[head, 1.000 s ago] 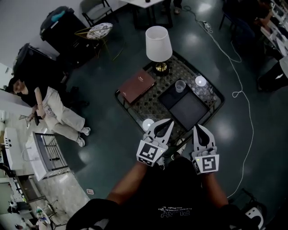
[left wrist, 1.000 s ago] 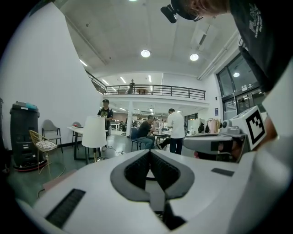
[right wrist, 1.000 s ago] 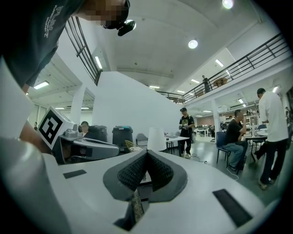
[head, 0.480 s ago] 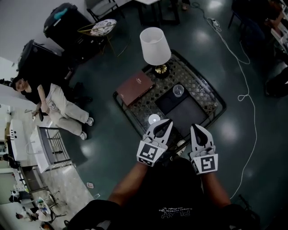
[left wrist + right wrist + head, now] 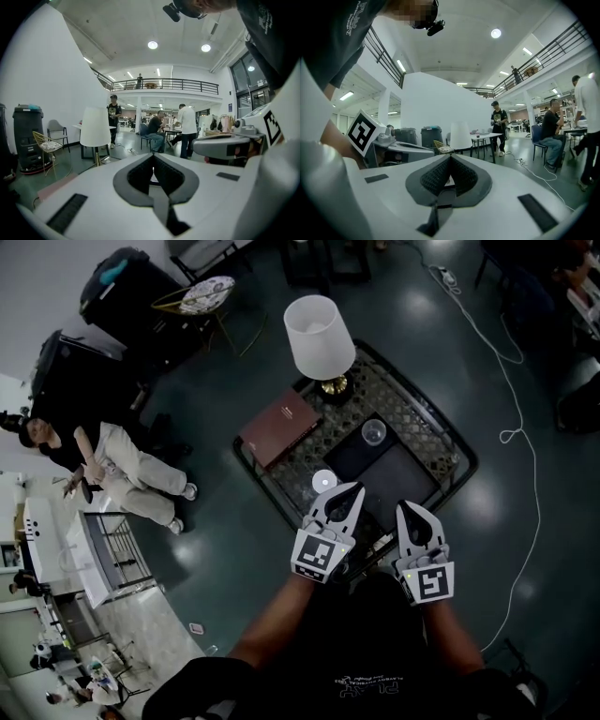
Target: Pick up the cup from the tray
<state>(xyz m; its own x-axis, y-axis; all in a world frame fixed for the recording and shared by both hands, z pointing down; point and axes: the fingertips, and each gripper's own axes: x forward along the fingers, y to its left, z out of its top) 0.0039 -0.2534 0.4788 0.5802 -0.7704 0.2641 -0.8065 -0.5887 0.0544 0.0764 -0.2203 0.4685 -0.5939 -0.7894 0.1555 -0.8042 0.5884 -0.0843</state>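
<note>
Cup (image 5: 374,432) of clear glass stands upright at the far end of a dark rectangular tray (image 5: 398,476), apart from both grippers. That tray lies on a low table (image 5: 419,416) with a patterned top and a dark frame. On the table's far left corner stands a lamp (image 5: 320,334) with a white shade and a brass foot, and left of the tray lies a reddish-brown book (image 5: 281,427). A small white round object (image 5: 324,481), too small to identify, sits at the table's near left edge, just beyond the tip of the left gripper (image 5: 351,493). This gripper hangs over the table's near edge with its jaws clenched together, tips meeting and nothing between them. The right gripper (image 5: 413,510) hangs beside it over the near end of the tray, its jaws likewise pressed tight on nothing. Both point toward the far side, well short of the cup. A white cable (image 5: 514,390) trails over the dark floor on the right, and a seated person (image 5: 112,470) is on the left.
</note>
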